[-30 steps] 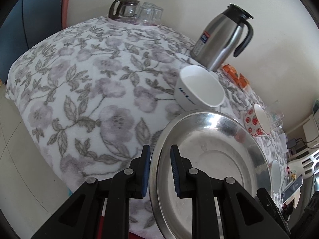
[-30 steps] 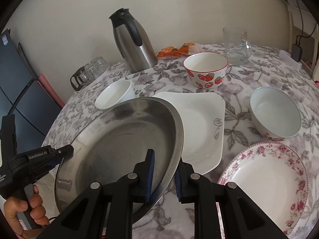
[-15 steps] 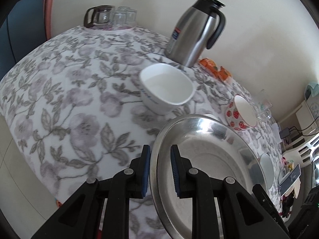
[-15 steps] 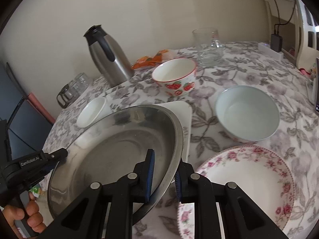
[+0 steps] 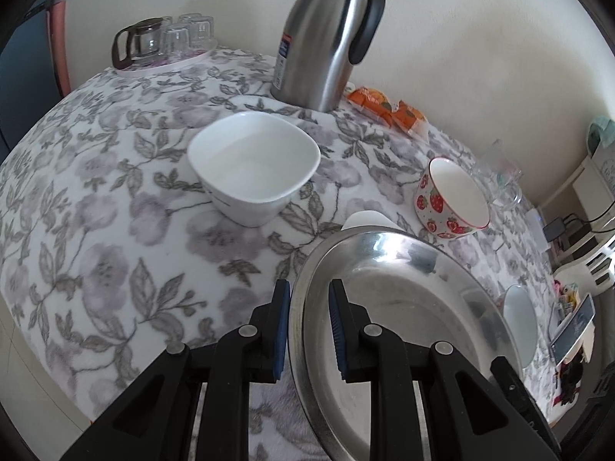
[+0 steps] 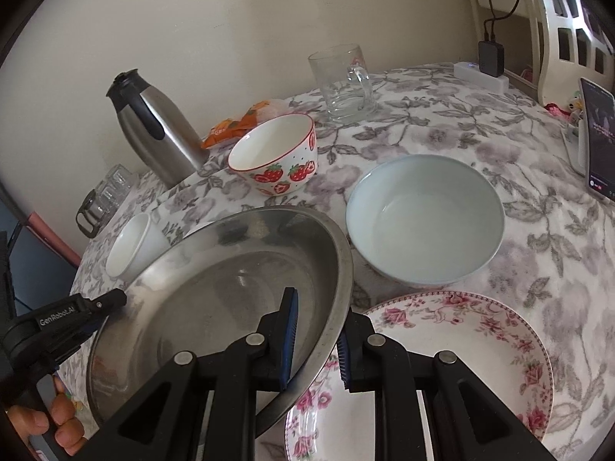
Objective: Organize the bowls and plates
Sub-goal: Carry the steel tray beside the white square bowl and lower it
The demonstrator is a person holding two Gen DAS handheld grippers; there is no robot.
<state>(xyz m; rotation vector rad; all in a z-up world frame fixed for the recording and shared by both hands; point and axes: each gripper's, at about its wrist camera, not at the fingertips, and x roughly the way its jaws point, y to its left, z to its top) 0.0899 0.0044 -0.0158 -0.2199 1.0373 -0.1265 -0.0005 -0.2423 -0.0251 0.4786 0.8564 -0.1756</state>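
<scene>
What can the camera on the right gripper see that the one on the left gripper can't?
Only the right view shows the floral plate, the person's hand and the left gripper clamped on the steel platter's far rim. Only the left view shows the tray under the glasses. Both show the steel platter, the strawberry bowl, the white square bowl, the steel jug and the pale blue bowl.
</scene>
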